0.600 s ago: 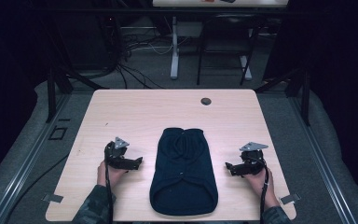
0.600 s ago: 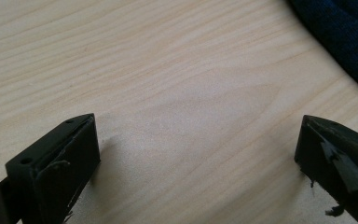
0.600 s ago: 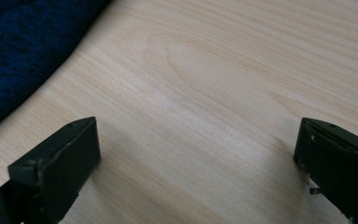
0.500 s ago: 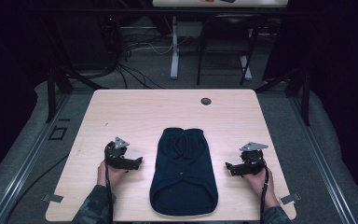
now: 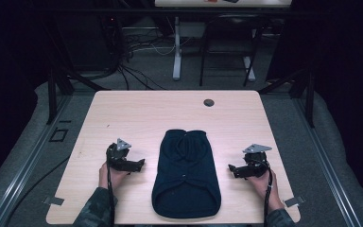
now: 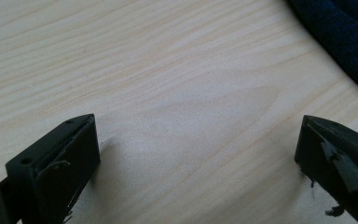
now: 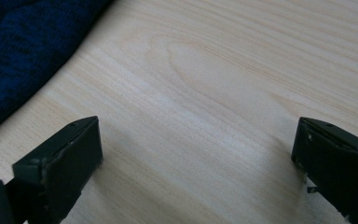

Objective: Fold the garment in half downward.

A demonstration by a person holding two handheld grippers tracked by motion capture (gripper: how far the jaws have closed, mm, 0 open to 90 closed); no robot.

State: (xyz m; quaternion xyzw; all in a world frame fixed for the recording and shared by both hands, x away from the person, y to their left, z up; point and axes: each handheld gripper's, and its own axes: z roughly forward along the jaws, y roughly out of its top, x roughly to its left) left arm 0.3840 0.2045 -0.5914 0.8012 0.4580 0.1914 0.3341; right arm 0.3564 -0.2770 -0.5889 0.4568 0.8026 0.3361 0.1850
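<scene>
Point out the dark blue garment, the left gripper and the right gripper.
dark blue garment (image 5: 186, 175): high view, middle of the fabric.
left gripper (image 5: 141, 164): high view, midway between its open fingertips, toward the garment.
right gripper (image 5: 231, 169): high view, midway between its open fingertips, toward the garment.

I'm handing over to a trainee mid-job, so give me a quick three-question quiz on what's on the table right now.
1. True or false: the left tool is shut on the garment.
2. Multiple choice: where does the garment lie? A) at the far edge of the table; B) between the two tools, near the front edge; C) under the right tool.
3. Short answer: what small dark round thing sits near the table's far edge?

Key
1. False: its jaws stand wide over bare wood, apart from the cloth.
2. B.
3. A cable hole, as far as can be told.
</scene>
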